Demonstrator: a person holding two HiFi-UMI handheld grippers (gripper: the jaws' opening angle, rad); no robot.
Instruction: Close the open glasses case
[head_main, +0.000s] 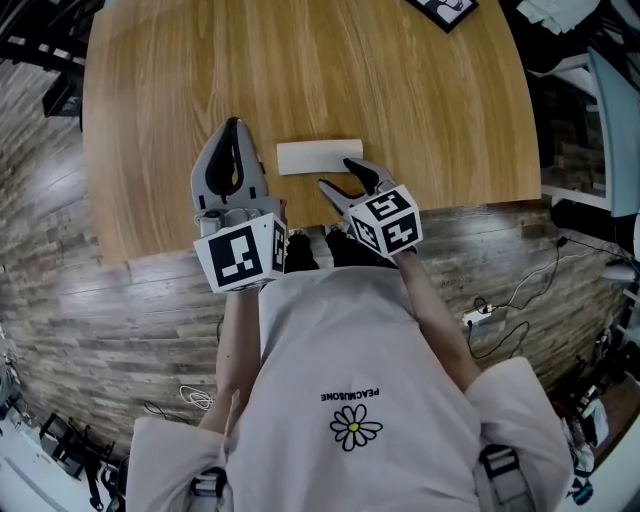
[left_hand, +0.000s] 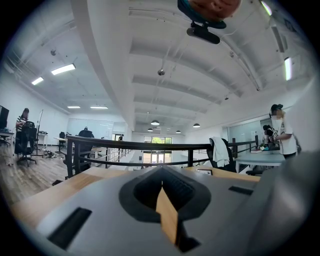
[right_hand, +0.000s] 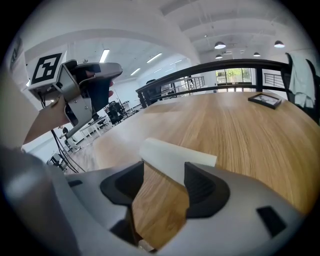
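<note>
We see a smooth white rectangular glasses case (head_main: 319, 157) flat on the rounded wood-grain table (head_main: 180, 100). Right gripper (head_main: 335, 172) gapes wide just near it, while the grey left gripper (head_main: 234, 125) is pinched together, empty.

The glasses case (head_main: 318, 156) lies on the table (head_main: 180, 80), near its six o'clock edge. The left gripper (head_main: 235, 125) is just beside the case at nine o'clock, the right gripper (head_main: 337, 173) close at five o'clock. A flat frame (head_main: 443, 8) lies well apart at one o'clock, by the far rim.
</note>
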